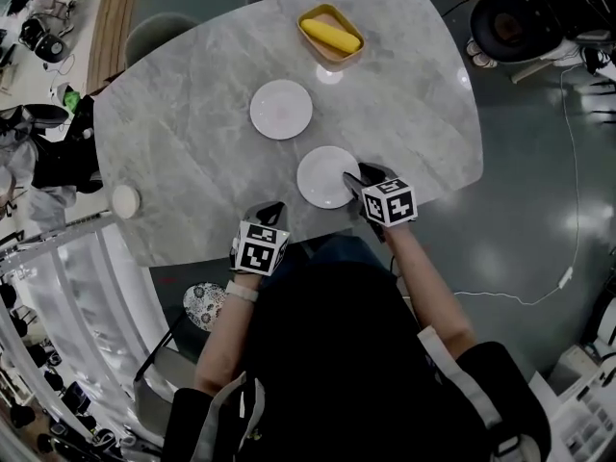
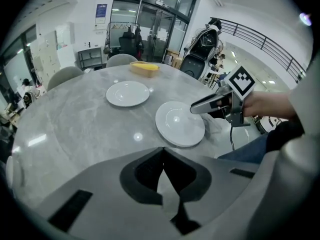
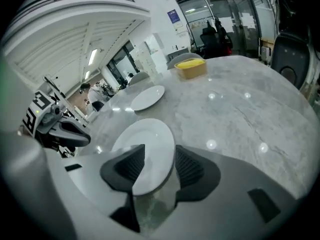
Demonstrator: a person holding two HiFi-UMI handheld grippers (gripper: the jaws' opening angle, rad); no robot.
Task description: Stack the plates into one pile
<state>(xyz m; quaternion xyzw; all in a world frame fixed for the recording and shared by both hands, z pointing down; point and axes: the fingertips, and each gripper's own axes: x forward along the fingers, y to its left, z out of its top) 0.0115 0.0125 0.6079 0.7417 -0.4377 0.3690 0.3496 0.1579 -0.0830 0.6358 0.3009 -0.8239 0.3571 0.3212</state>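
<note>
Two white plates lie apart on the grey marble table (image 1: 192, 133). The near plate (image 1: 322, 179) (image 2: 179, 124) (image 3: 145, 139) sits close to the front edge, and the far plate (image 1: 281, 109) (image 2: 127, 93) (image 3: 147, 97) is nearer the middle. My right gripper (image 1: 354, 176) (image 2: 195, 108) (image 3: 157, 156) is at the near plate's right side. Its jaws stand open with the plate's rim between them. My left gripper (image 1: 274, 208) (image 2: 162, 156) (image 3: 82, 136) hovers at the table's front edge, left of that plate, shut and holding nothing.
A tan container with a yellow thing in it (image 1: 330, 37) (image 2: 144, 68) (image 3: 190, 66) stands at the table's far side. A small white cup (image 1: 125, 200) sits at the left edge. Grey chairs (image 1: 159, 32) stand beyond the table.
</note>
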